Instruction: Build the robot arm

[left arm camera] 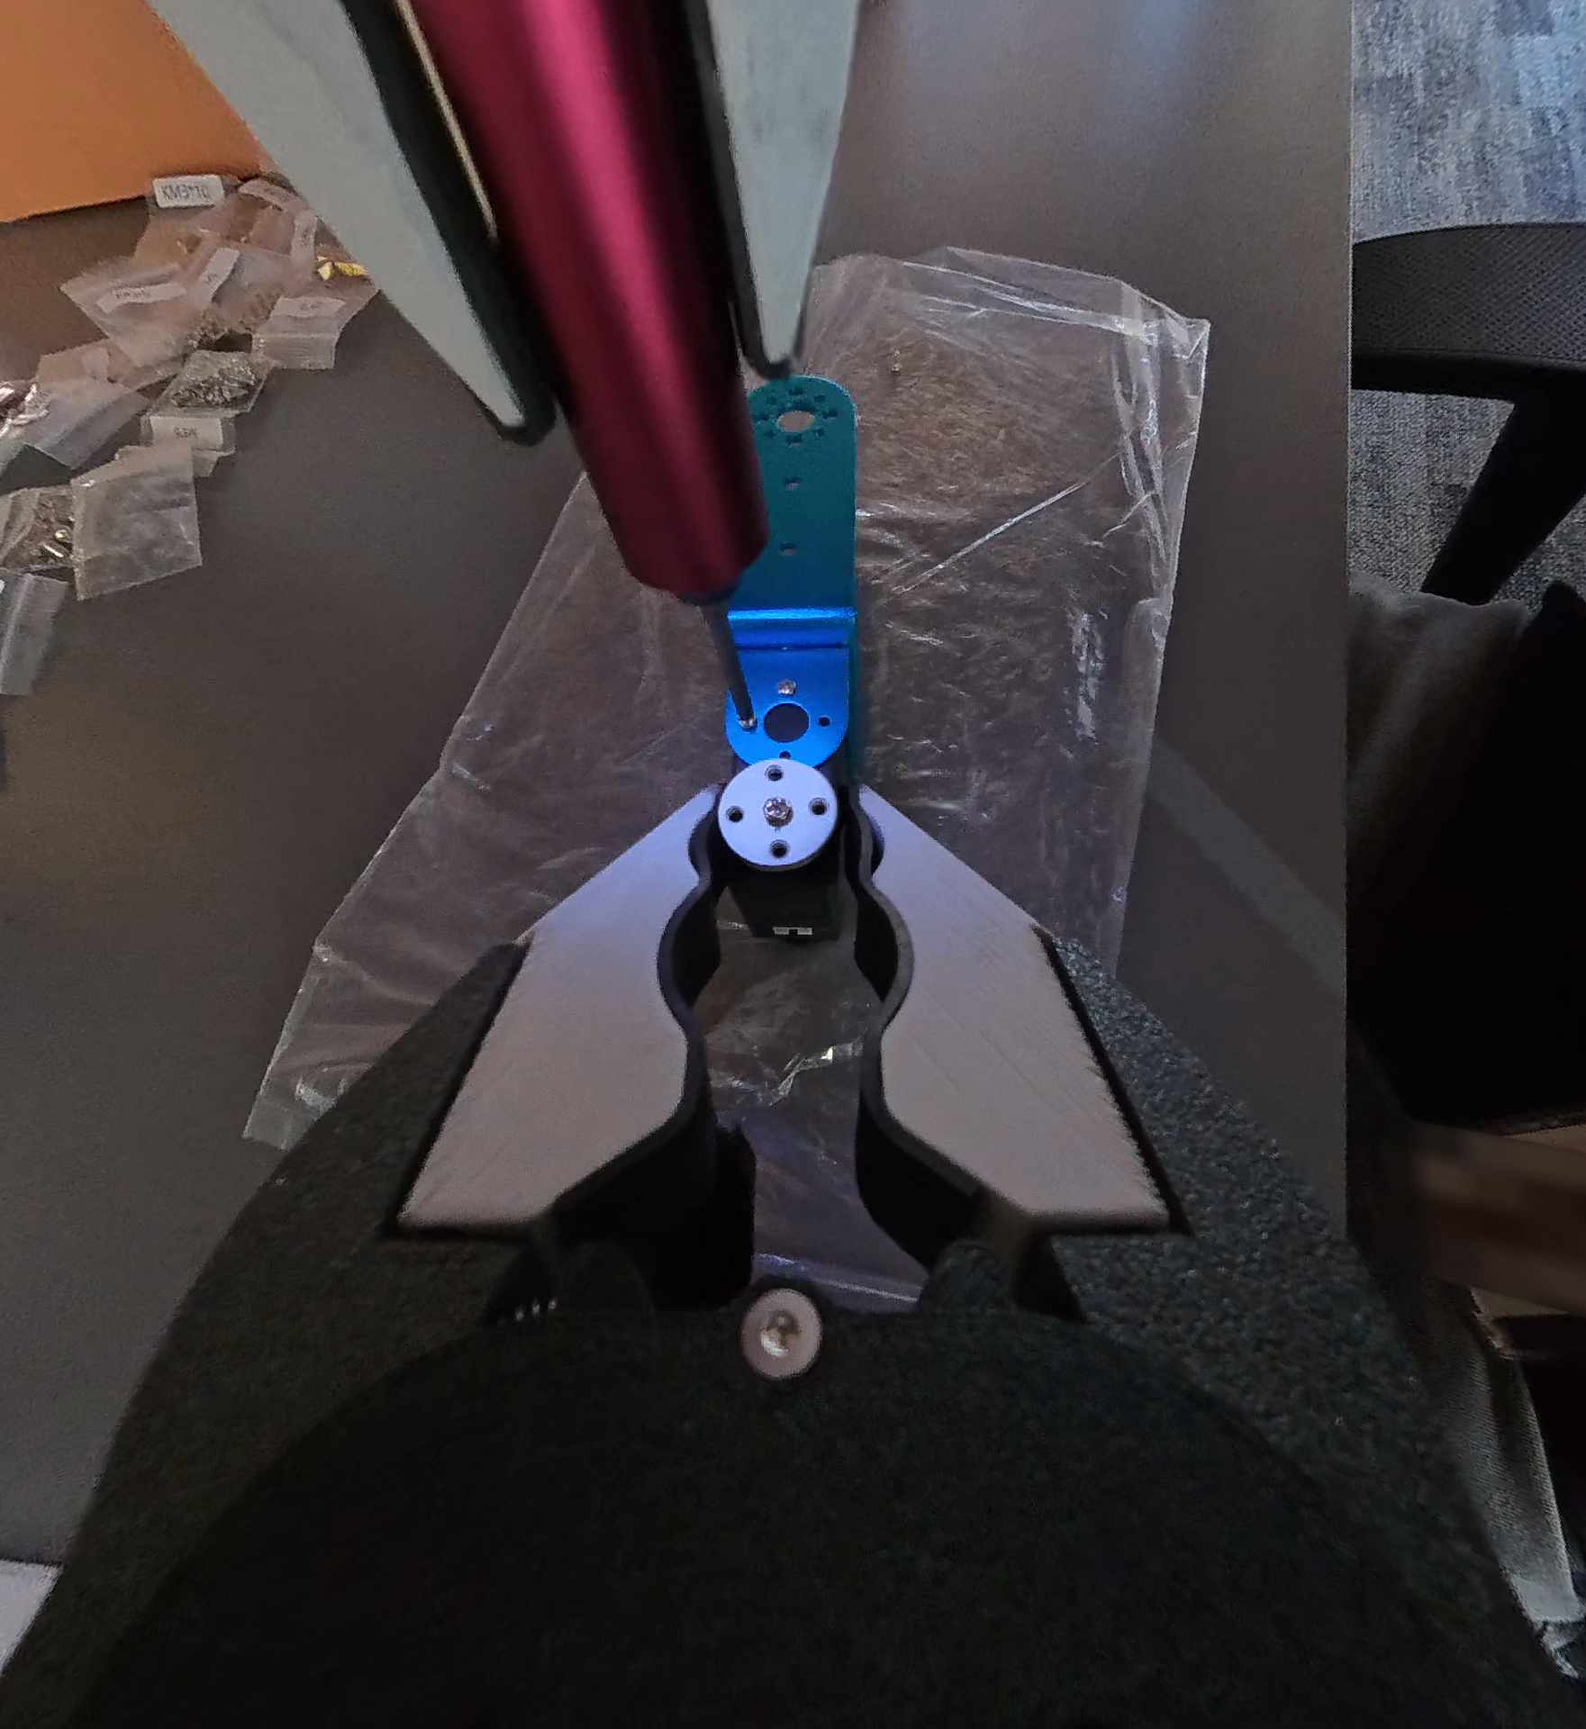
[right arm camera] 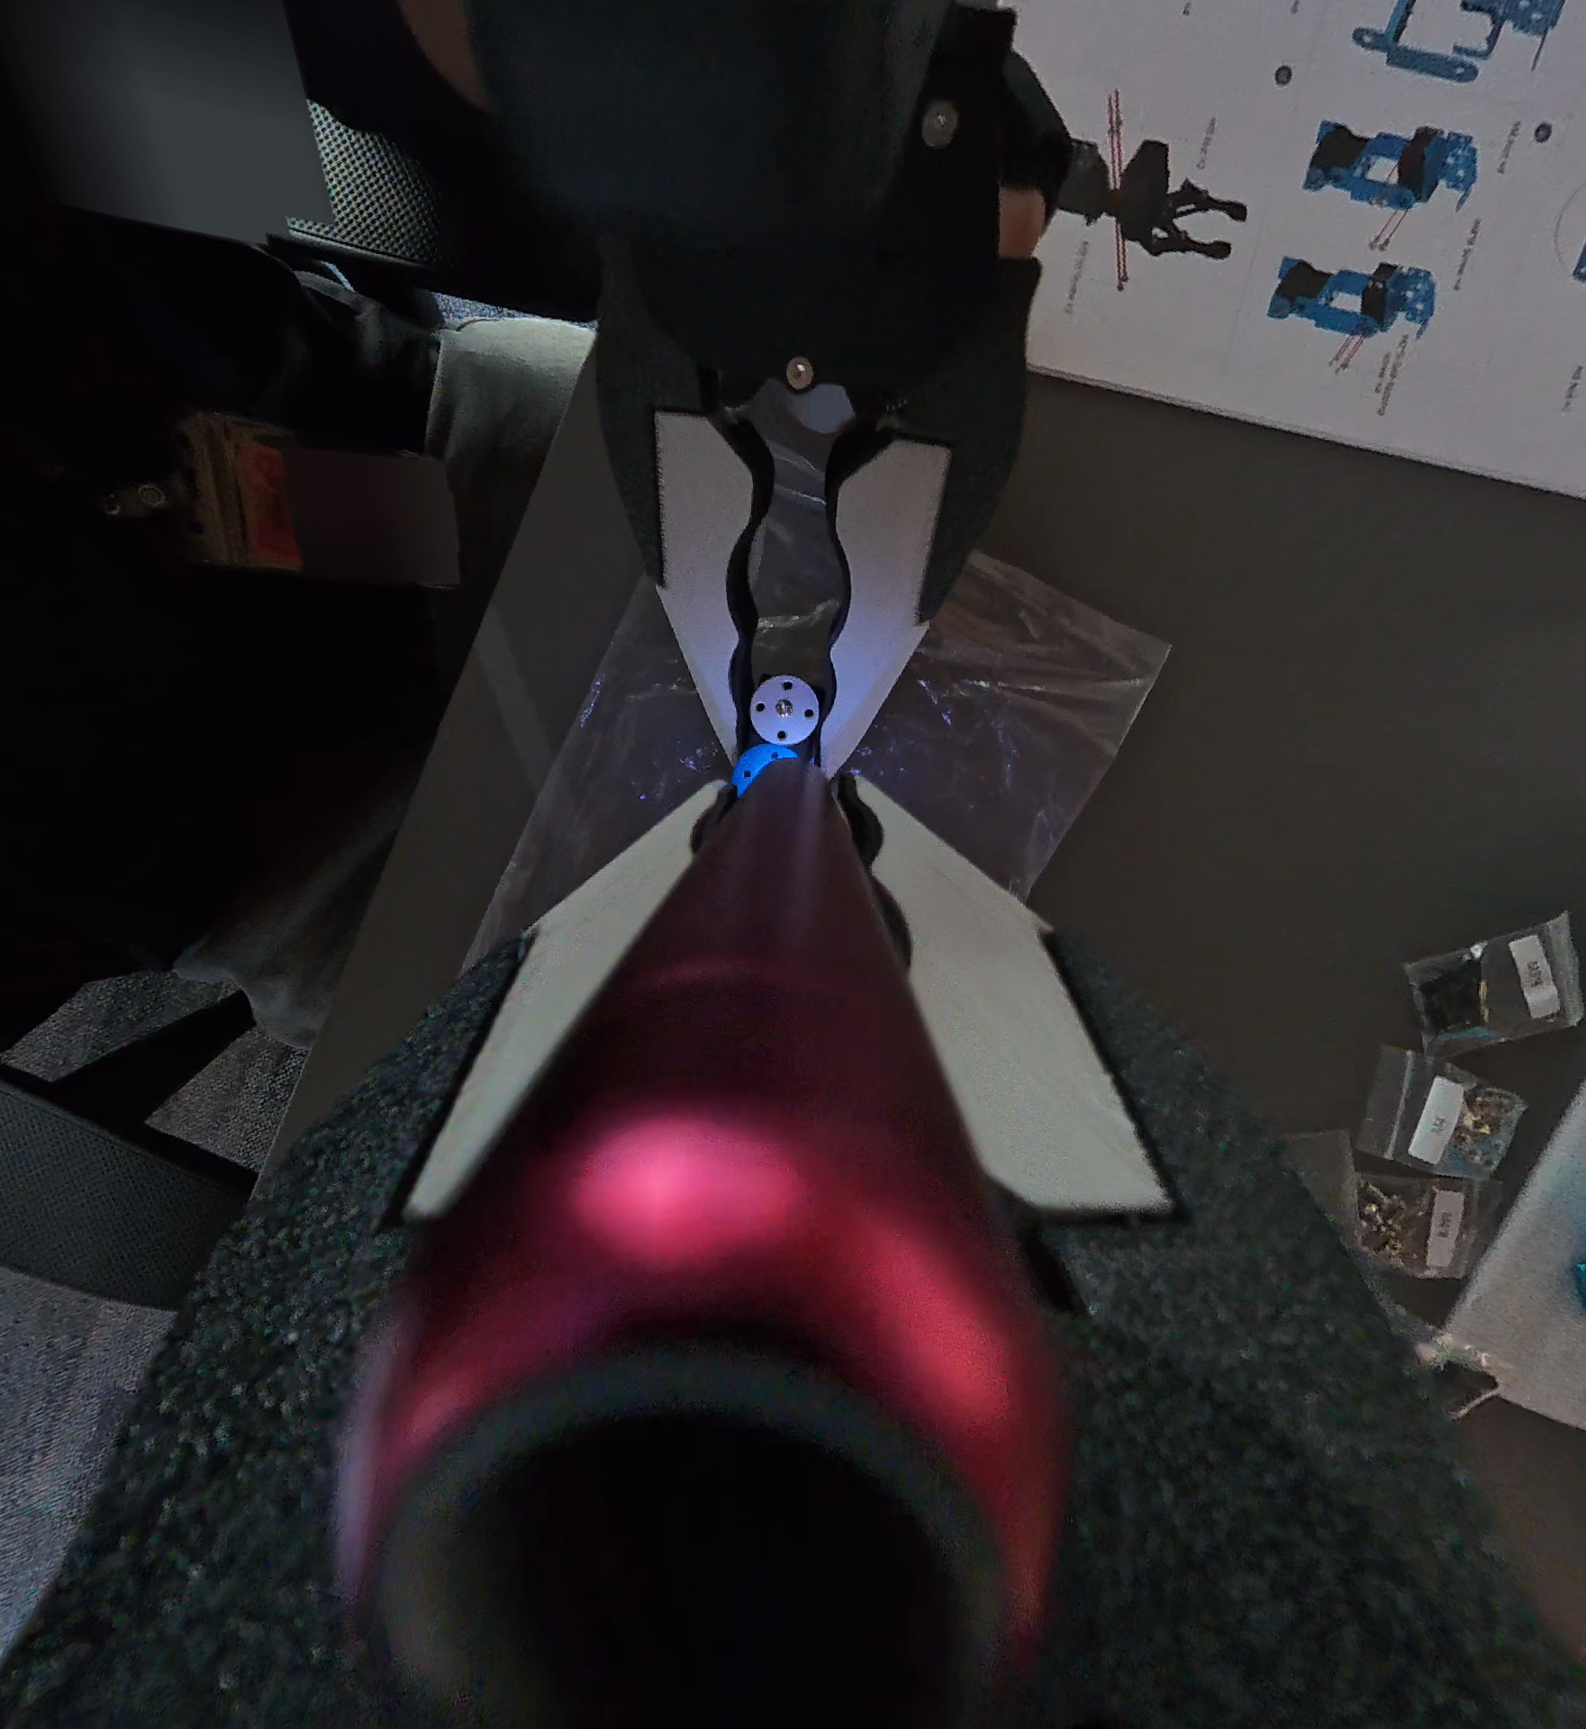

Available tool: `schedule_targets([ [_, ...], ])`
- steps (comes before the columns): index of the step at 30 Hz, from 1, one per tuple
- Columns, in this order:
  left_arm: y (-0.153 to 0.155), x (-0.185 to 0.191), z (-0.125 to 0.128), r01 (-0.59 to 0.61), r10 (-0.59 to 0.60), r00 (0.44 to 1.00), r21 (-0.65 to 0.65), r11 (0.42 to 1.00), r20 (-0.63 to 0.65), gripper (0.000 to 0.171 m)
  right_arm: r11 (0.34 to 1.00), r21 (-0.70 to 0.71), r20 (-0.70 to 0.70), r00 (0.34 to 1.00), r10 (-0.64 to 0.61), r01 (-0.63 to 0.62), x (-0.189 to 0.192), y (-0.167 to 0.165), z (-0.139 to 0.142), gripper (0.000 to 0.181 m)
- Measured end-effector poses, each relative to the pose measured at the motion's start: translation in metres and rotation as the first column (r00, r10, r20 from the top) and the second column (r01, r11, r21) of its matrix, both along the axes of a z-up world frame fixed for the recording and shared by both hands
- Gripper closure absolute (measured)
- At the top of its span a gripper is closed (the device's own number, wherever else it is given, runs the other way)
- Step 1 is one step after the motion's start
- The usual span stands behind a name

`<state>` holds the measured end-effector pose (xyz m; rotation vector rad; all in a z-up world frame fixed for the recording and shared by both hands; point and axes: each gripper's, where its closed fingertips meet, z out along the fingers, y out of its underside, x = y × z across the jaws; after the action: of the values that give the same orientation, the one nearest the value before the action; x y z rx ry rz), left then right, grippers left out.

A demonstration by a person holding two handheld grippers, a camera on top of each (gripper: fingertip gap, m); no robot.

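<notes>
Left tongs (left arm camera: 778, 823) are clenching a small black box-shaped servo motor (left arm camera: 784, 903) by its sides, its round silver metal horn disc (left arm camera: 778, 810) with four holes and a centre screw facing up between the white smooth finger faces. Right tongs (right arm camera: 775, 795) are gripping a glossy magenta metal cylindrical screwdriver (right arm camera: 751, 1076) along its barrel. The thin grey steel bit (left arm camera: 735, 674) is touching a small screw on the flat round end of a blue anodised perforated metal bracket (left arm camera: 793, 674), which is sitting just beyond the horn disc, touching or nearly touching it. The bracket's far arm is pointing away, teal in shade, with a ring of holes. All of this is sitting over a crinkled clear plastic bag (left arm camera: 1004, 524) lying flat on the matte dark grey tabletop (left arm camera: 162, 842). Small clear zip bags of screws (left arm camera: 134, 449) with white labels are scattered at far left. A white printed sheet with blue part drawings (right arm camera: 1378, 234) is lying on the tabletop in the right wrist view. Tong housings are rough, black, grainy.
</notes>
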<state>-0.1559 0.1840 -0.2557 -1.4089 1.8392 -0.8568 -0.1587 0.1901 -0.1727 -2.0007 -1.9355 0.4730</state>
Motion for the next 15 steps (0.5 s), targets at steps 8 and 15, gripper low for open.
schedule_targets([
  [8, 0.0005, 0.0002, -0.0005, -0.004, 0.004, 1.0, -0.006, 1.0, -0.003, 0.15, 1.0, 0.006, 0.036, 0.999, -0.027, 0.027, 0.0031, 0.0037, -0.0004, 0.158],
  [15, 0.0006, 0.0002, -0.0008, -0.004, 0.004, 1.0, -0.008, 1.0, -0.005, 0.15, 1.0, 0.0, 0.064, 0.998, -0.024, 0.025, 0.0051, 0.0042, -0.0007, 0.159],
])
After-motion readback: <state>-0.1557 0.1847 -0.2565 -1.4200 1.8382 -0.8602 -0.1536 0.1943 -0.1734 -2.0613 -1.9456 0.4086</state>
